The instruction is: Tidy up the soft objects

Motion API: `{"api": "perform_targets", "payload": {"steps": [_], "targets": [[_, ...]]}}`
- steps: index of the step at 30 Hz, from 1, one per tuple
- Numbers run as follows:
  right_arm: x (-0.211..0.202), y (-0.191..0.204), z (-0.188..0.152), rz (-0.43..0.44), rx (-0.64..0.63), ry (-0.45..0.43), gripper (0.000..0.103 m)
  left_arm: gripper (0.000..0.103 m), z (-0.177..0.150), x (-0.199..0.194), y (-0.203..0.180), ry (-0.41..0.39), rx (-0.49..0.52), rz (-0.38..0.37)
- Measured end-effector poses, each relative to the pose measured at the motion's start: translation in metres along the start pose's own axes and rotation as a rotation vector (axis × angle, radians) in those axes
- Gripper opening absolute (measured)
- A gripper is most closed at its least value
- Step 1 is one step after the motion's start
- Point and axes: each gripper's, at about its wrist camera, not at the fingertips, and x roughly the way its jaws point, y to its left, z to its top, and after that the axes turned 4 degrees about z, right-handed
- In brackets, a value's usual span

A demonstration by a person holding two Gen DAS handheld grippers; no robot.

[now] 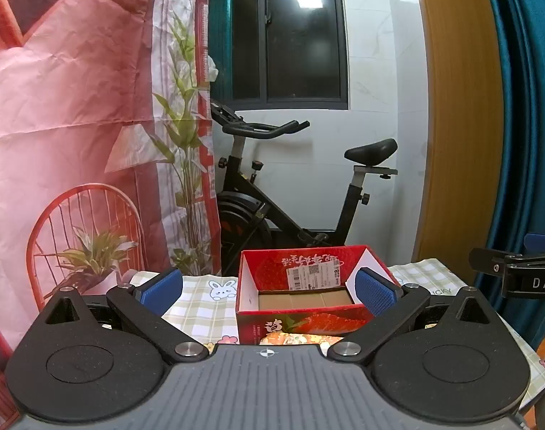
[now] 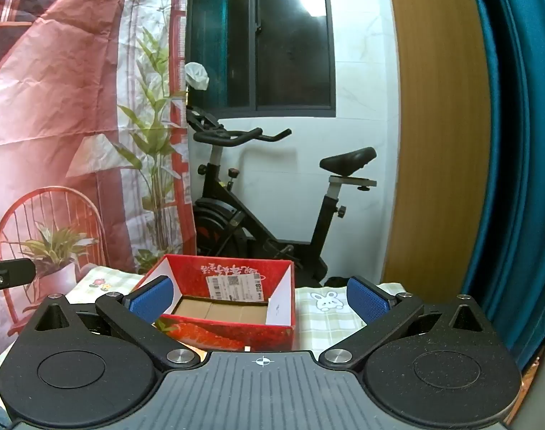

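Red cardboard box: open at the top, brown cardboard floor bare inside, white shipping label on its far inner wall; it stands on the desk.
Desk: covered with a green-checked cloth with rabbit and flower prints.
Left gripper: fingers wide apart, nothing between the blue pads; it is tilted slightly down toward the box.
Box against left fingers: in the left wrist view it sits ahead, in the right half of the gap, its right corner hidden behind the right finger; contact cannot be told.
Right gripper: fingers wide apart, nothing gripped.
Box against right fingers: in the right wrist view the box lies ahead in the left half of the gap, its left corner behind the left finger.
Soft items: a colourful packet shows just in front of the box, mostly hidden.
Background: an exercise bike beyond the desk.
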Motion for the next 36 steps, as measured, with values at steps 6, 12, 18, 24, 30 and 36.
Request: {"api": "perform_targets", "payload": {"steps": [6, 12, 18, 24, 30, 36], "targets": [[0.0001, 0.0004, 0.0006, -0.001, -0.001, 0.000, 0.103, 0.103, 0.0002, -0.0002, 0.0001, 0.000, 0.001, -0.001], [-0.0002, 0.0014, -0.0001, -0.001, -0.001, 0.000, 0.103, 0.103, 0.0000, 0.0000, 0.0000, 0.001, -0.001, 0.000], [-0.0006, 0.0017, 0.0003, -0.002, 0.000, 0.000, 0.103, 0.103, 0.0000, 0.0000, 0.0001, 0.001, -0.001, 0.000], [-0.0009, 0.0020, 0.0019, -0.002, -0.001, 0.000, 0.103, 0.103, 0.0000, 0.0000, 0.0000, 0.002, -0.001, 0.000], [-0.0011, 0.0026, 0.0032, 0.001, 0.001, 0.000, 0.103, 0.103, -0.0008, -0.0002, -0.0003, 0.002, -0.001, 0.001], [-0.0016, 0.0007, -0.0048, 0.020, 0.015, -0.014, 0.103, 0.103, -0.0057, -0.0010, -0.0008, -0.004, 0.003, 0.012]]}}
